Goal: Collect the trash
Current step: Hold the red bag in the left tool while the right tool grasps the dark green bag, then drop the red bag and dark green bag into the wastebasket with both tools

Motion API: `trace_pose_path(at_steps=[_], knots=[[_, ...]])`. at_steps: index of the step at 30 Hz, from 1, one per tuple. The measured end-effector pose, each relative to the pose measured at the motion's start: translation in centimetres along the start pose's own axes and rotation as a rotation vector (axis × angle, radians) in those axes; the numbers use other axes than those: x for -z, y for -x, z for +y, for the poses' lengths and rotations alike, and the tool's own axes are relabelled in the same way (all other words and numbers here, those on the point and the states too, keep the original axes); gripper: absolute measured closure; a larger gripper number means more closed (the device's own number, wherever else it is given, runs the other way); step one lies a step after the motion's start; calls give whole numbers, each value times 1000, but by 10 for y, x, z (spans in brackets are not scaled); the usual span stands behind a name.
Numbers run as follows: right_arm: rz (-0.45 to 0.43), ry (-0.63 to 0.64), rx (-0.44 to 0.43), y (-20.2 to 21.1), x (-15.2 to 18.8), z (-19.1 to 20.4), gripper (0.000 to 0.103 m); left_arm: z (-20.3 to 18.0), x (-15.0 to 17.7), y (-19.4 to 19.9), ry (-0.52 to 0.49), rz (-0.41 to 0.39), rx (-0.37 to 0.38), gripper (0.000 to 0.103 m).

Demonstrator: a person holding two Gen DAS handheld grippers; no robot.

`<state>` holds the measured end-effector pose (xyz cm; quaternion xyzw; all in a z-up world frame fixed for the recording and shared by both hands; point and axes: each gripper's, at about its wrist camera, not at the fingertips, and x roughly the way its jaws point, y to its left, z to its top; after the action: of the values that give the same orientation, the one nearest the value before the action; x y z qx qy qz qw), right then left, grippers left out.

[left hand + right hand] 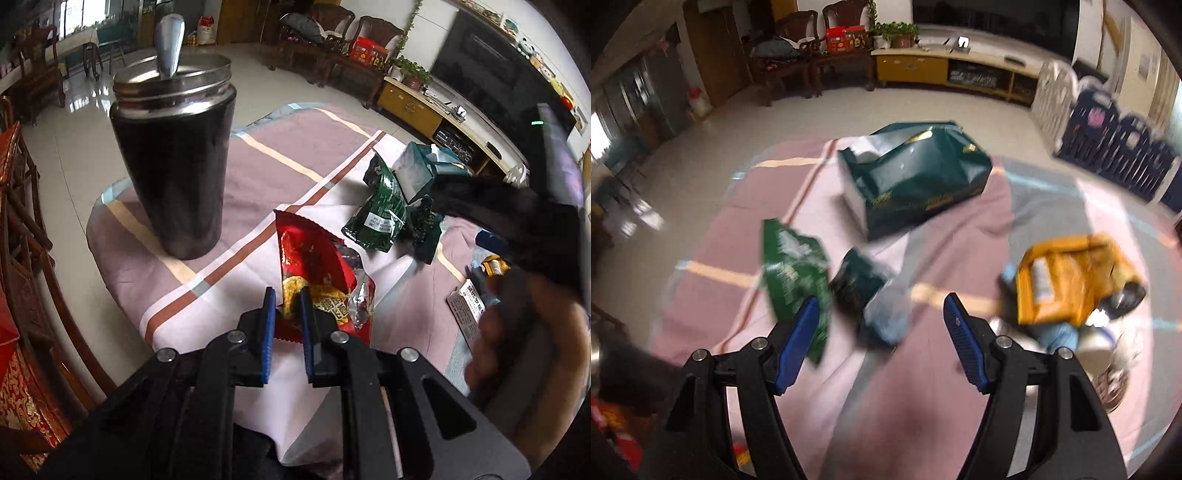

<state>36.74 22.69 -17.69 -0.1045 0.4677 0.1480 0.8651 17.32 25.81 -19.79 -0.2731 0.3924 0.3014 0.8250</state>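
Left wrist view: red snack wrapper (pixel 321 273) is clamped between the left gripper (pixel 287 306) pads at its lower end, long axis running up and away from the jaws, over the striped cloth (pixel 207 295). Black swing-lid bin (pixel 173 158) stands up-left of it, near; left hand is nearer. Right gripper (pixel 881 314) is spread, nothing between its pads, green wrapper (pixel 792 269) just ahead-left. Right view is motion-blurred; yellow packet (pixel 1067 280) detail unreadable.
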Motion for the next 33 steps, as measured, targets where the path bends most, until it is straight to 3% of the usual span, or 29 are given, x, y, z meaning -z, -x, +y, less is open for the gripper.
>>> trace_pose_path(at_steps=[2,3,4,5,8,15,21,26,33], knots=[[51,27,5,-19,2,-1,39,0,0,-2,8,7,5,89],[65,27,-10,-23,5,-3,49,0,0,-2,8,7,4,89],[72,26,-16,-25,8,-5,76,-1,0,-2,7,5,2,89],[81,19,-13,-25,13,-8,87,-2,1,-3,6,4,2,89],[48,-11,-24,-6,29,-24,88,-6,2,-3,-10,-1,11,89],[-66,-87,-70,85,94,-85,89,-25,11,5,-88,-59,39,89],[-20,-169,-12,134,162,-141,89,-50,24,17,-197,-46,129,89],[-33,-294,55,172,214,-199,89,-77,39,55,-299,-99,199,89],[-8,-492,103,203,269,-276,89,-122,91,97,-481,-84,317,89]])
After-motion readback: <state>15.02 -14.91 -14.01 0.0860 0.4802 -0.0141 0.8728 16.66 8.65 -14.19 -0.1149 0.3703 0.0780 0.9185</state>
